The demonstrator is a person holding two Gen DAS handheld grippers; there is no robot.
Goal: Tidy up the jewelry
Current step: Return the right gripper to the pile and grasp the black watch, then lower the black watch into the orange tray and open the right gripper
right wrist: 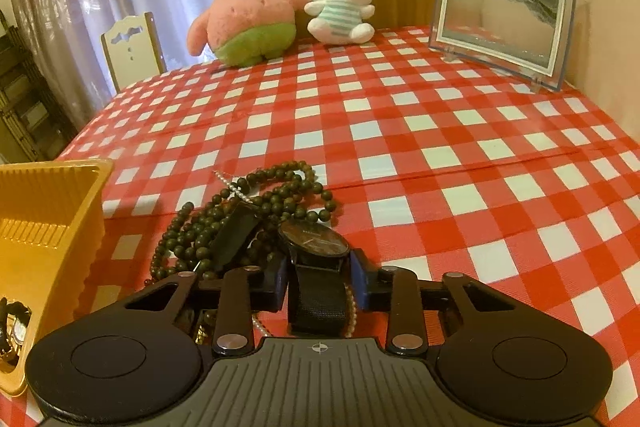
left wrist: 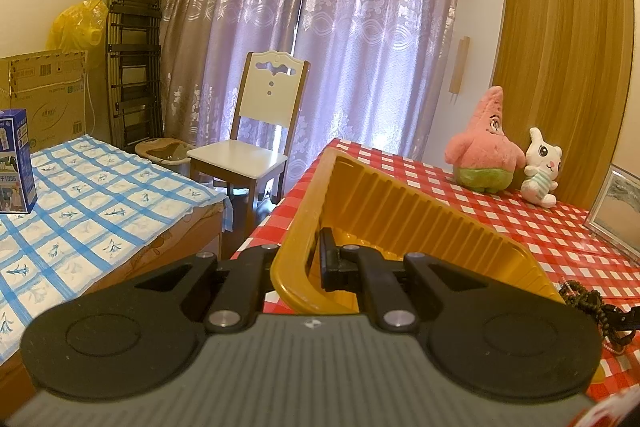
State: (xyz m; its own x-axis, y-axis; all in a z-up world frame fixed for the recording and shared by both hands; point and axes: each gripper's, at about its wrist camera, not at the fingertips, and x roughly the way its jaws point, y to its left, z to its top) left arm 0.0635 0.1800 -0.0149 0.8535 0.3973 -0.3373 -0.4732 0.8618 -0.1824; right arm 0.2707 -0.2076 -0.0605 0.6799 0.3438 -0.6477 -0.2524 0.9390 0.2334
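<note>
A yellow plastic tray stands on the red-checked table. My left gripper is shut on the tray's near-left rim, one finger inside, one outside. The tray also shows at the left of the right wrist view, with small jewelry pieces in a compartment. A pile of dark bead necklaces, a pearl strand and a black watch lies on the cloth. My right gripper straddles the watch's strap; the fingers stand either side, a little apart from it. The beads also show in the left wrist view.
A pink star plush and a white bunny plush sit at the table's far edge. A glass picture frame stands at the far right. A white chair and a bed lie left of the table.
</note>
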